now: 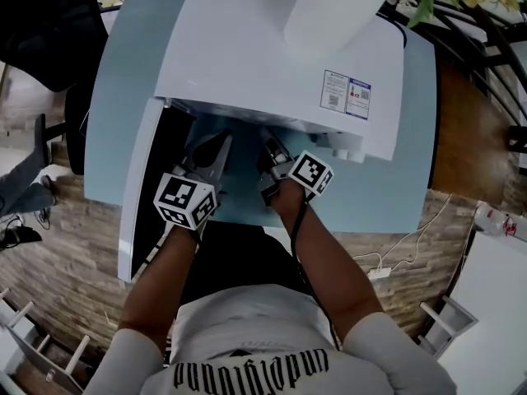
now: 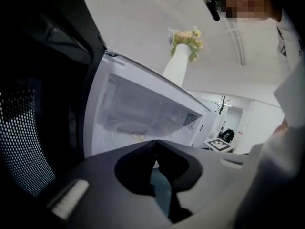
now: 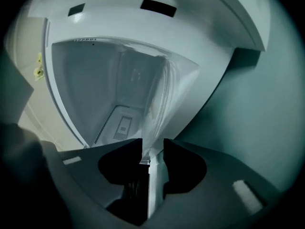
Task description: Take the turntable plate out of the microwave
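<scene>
A white microwave (image 1: 263, 56) stands on a light blue table (image 1: 395, 188) with its door (image 1: 140, 188) swung open to the left. The clear glass turntable plate (image 3: 159, 104) lies on the cavity floor; the right gripper view is rolled, so the plate runs up its right side. Its rim reaches into the gap of my right gripper (image 3: 152, 147), which is open, the pads not pressing on it. My left gripper (image 2: 155, 142) is shut on nothing and points into the cavity, where the plate (image 2: 127, 128) shows pale. In the head view both grippers, left (image 1: 216, 142) and right (image 1: 268, 151), sit at the opening.
A white vase with flowers (image 1: 338, 6) stands on the microwave's top. The open door's dark inner side (image 2: 28, 128) is close on my left. A black chair (image 1: 49, 31) stands beyond the table's left end. A white cable (image 1: 412, 237) lies on the brick floor.
</scene>
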Demonstrator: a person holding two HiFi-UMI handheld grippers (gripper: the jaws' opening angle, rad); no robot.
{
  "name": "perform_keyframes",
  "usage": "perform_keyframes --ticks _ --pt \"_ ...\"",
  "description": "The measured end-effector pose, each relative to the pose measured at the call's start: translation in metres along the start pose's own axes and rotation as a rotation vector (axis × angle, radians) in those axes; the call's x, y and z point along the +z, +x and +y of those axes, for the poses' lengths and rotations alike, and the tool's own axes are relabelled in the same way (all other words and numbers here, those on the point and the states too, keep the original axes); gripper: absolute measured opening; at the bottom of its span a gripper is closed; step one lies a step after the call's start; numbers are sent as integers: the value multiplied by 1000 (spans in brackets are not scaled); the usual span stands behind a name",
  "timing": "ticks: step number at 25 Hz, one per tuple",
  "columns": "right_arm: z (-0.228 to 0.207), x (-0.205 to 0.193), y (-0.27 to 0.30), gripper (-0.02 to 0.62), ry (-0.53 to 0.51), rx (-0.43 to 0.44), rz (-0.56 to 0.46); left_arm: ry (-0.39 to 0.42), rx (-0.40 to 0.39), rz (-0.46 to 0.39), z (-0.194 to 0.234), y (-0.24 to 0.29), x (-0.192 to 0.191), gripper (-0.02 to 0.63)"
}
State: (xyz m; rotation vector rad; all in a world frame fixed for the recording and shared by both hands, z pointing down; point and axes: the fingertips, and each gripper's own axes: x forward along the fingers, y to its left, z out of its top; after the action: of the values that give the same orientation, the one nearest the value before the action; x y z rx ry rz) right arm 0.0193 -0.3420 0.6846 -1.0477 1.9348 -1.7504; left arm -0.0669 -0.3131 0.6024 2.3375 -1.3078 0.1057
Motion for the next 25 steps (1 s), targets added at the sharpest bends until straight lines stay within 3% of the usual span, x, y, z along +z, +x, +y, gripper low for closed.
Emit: perform_keyframes --ticks 5,15,19,25 --pt "-11 1 5 127 126 -30 -61 -17 -7 -2 0 1 -1 49" --pt "-21 7 11 127 269 -88 -169 -12 -17 15 0 3 -3 49" --pt "-21 7 10 126 277 -104 -191 -18 -18 22 0 3 -5 49" --pt "-20 7 9 123 262 -107 -202 -106 -18 25 3 3 -12 49"
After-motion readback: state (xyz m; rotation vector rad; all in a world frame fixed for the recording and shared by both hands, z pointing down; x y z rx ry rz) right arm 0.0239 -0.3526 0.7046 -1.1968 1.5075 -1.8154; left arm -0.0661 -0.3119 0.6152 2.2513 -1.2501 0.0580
